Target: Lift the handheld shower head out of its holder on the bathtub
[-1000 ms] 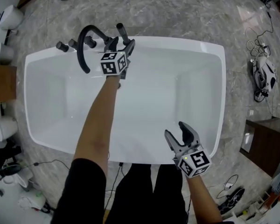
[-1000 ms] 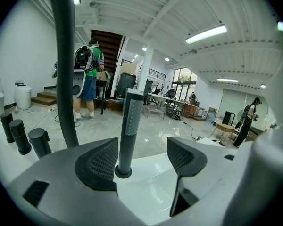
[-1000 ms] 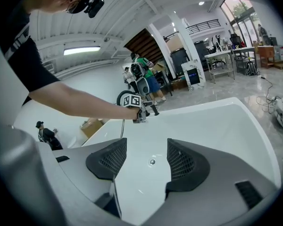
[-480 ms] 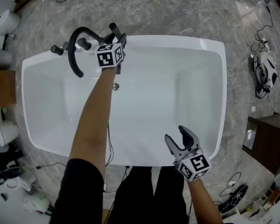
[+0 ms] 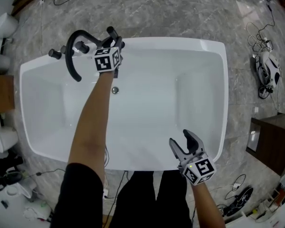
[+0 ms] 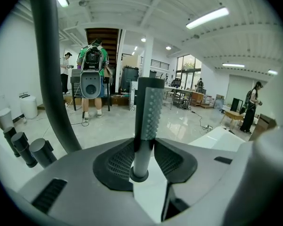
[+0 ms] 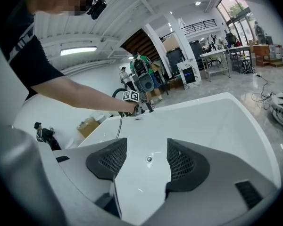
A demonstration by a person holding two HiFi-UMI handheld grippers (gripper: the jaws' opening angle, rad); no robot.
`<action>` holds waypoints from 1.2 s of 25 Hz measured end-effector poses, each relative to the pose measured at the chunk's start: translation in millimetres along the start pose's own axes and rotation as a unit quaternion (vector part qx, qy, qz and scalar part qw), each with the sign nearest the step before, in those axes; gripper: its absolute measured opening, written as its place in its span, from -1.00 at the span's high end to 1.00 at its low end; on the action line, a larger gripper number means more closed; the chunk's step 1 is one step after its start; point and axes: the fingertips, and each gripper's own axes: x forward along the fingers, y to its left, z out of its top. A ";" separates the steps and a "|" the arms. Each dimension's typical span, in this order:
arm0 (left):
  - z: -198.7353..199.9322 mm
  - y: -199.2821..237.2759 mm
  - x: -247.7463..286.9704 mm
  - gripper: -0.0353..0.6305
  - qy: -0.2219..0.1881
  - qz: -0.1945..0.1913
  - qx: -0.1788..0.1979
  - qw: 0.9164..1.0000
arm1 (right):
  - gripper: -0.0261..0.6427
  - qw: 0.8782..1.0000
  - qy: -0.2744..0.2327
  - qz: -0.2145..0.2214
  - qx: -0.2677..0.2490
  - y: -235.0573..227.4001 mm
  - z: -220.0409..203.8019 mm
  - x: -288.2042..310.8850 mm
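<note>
On grey marble floor (image 5: 180,13), white bathtub (image 5: 180,41).

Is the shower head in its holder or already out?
In. The shower head stands upright, its stem seated in the holder ring on the bathtub rim.

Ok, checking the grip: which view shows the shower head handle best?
The left gripper view: the shower head handle stands close-up in the left gripper, jaws just closed on it. Head view shows its tip; right gripper view, a speck.
</note>
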 end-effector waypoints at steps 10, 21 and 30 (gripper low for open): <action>11.9 -0.2 -16.6 0.53 0.024 0.005 0.014 1.000 | 0.22 1.000 -0.023 0.006 0.003 34.3 23.7 -11.7; 78.8 -17.7 -69.3 0.53 0.005 0.009 0.019 1.000 | 0.22 0.998 -0.040 0.019 -0.036 63.3 74.3 -57.0; 151.1 -28.7 -126.7 0.53 -0.018 0.005 0.037 0.999 | 0.22 0.997 -0.063 0.007 -0.048 90.5 108.1 -95.9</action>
